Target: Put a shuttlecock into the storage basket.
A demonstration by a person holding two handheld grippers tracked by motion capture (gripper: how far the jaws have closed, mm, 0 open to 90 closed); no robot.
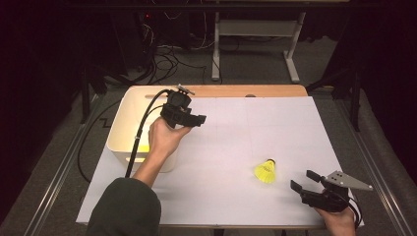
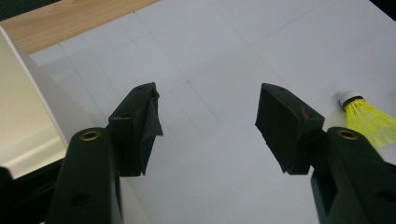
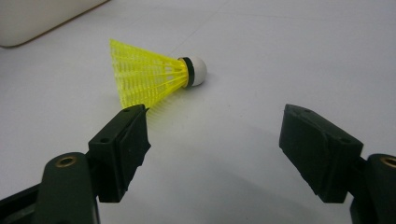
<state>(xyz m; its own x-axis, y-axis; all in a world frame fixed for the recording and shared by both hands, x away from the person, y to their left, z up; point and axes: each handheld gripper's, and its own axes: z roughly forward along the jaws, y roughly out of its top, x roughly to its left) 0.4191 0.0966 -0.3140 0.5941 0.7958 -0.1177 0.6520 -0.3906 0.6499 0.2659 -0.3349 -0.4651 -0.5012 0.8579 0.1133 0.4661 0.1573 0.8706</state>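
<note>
A yellow shuttlecock (image 1: 266, 171) with a white cork lies on its side on the white table sheet, right of centre. My right gripper (image 1: 301, 181) rests low near the table's front right corner, open and empty, a short way from it; in the right gripper view the shuttlecock (image 3: 152, 74) lies just beyond the left jaw. My left gripper (image 1: 194, 118) is held up beside the cream bin (image 1: 119, 129), open with nothing between its jaws. In the left gripper view the shuttlecock (image 2: 369, 116) shows at the right edge. Something yellow (image 1: 142, 148) lies inside the bin, mostly hidden by the left hand.
A wooden strip (image 1: 231, 91) runs along the table's far edge. The bin stands at the table's left side. Beyond the table are a desk frame (image 1: 255, 44) and cables on the floor. A black cable (image 1: 140, 132) trails from the left gripper over the bin.
</note>
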